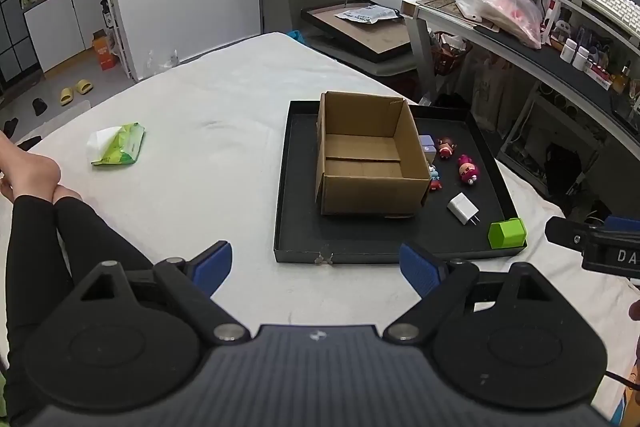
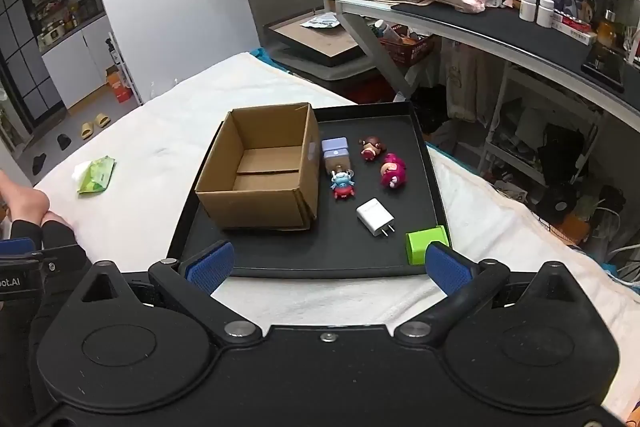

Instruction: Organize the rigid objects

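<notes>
left gripper [image 1: 316,267]: jaws wide apart, nothing between them
right gripper [image 2: 328,265]: wide apart too, bright green plastic block [image 2: 426,244] just past its right jaw, maybe touching
open brown cardboard box [image 2: 262,167]: ahead, empty

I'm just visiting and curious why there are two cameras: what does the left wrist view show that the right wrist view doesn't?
Only the left wrist view shows the tip of the right tool at its right edge; the cardboard box largely hides the purple block. Only the right wrist view shows that purple block and the blue figurine in full. Both show the black tray, the empty box, white charger, green block, pink figurine and green tissue pack; each tool is open.
</notes>
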A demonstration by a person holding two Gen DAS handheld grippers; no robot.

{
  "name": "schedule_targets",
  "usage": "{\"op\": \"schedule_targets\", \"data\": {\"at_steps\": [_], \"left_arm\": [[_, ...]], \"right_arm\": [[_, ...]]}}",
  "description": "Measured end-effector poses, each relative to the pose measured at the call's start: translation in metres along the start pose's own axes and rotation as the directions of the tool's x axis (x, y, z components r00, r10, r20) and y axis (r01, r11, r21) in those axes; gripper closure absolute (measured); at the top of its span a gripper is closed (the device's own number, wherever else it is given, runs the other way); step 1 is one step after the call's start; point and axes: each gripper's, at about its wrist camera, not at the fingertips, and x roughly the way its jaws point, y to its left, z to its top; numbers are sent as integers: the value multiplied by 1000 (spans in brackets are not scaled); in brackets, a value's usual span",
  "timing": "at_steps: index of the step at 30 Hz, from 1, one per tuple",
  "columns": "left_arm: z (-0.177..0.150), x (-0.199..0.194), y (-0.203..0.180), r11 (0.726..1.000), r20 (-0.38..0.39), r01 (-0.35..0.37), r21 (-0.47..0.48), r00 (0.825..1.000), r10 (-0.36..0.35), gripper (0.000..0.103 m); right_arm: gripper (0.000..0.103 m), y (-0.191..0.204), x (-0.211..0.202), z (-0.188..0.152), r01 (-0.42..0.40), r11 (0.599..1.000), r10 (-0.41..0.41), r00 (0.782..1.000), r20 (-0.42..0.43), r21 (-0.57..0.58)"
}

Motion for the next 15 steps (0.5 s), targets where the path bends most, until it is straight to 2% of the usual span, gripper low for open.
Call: {"op": "schedule_targets", "data": {"at_steps": [15], "left_arm": [[0,-1,-1,1000,-1,4,-5,1000,-4,13]], "right_arm": [[0,7,1,-6,21,1000,-21,1000,2,-11]]}}
